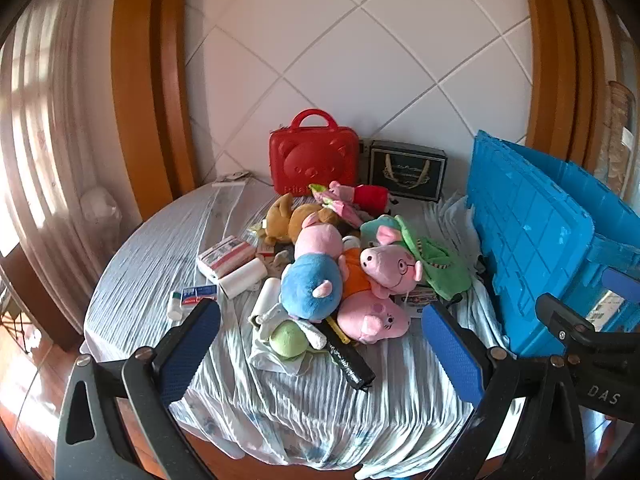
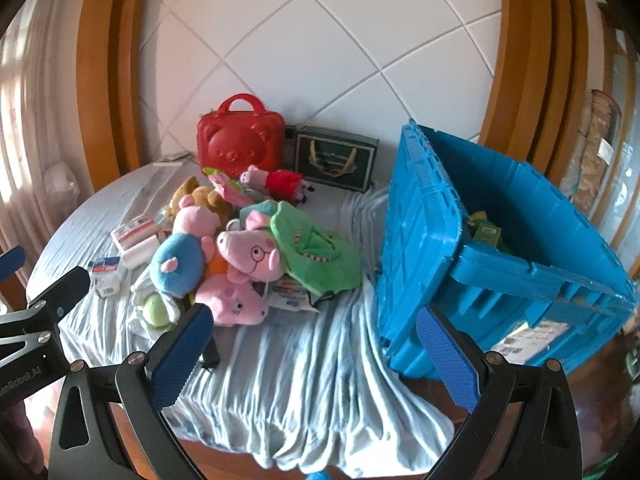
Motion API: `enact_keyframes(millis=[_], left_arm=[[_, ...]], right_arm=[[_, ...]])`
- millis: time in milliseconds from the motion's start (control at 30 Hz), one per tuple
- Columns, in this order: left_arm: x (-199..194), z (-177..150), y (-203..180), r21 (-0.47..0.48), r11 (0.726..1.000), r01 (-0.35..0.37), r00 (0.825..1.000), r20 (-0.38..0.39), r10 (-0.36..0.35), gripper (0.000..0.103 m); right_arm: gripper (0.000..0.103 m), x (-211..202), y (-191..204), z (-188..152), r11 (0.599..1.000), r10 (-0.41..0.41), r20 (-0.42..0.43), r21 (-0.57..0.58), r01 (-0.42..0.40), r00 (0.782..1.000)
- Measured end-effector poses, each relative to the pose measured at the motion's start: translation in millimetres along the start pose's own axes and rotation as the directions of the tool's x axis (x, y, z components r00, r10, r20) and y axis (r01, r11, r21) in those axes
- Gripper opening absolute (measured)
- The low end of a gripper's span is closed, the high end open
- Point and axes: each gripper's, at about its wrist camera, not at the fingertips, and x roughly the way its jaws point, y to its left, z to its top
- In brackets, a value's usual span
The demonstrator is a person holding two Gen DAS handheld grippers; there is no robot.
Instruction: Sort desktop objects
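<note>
Toys lie in one heap on the tabletop, just left of the blue crate. I judge my left gripper is nearer: the heap sits straight ahead, between its spread, empty fingers. My right gripper, fingers also spread and empty, has the heap ahead-left and the crate ahead-right.
</note>
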Motion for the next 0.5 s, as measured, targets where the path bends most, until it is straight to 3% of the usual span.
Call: enact_keyframes(millis=[267,400,500], left_arm=[[28,-9,18,-0.077,0.995,-0.058,0.996,-0.068,0.052,0.102],[54,-21,35,-0.114,0.985,-0.131,0.985,-0.13,0.116,0.102],[76,-34,47,-0.142,0.971,-0.192,0.966,-0.201,0.162,0.102]], right_arm=[[0.103,31,9,5,0.991,0.124,-0.021,-0.052,-0.125,0.992],[0.103,59,10,7,0.975,0.213,-0.058,-0.055,-0.216,0.975],[0.103,89,15,7,0.964,0.246,-0.1,-0.079,-0.254,0.964]])
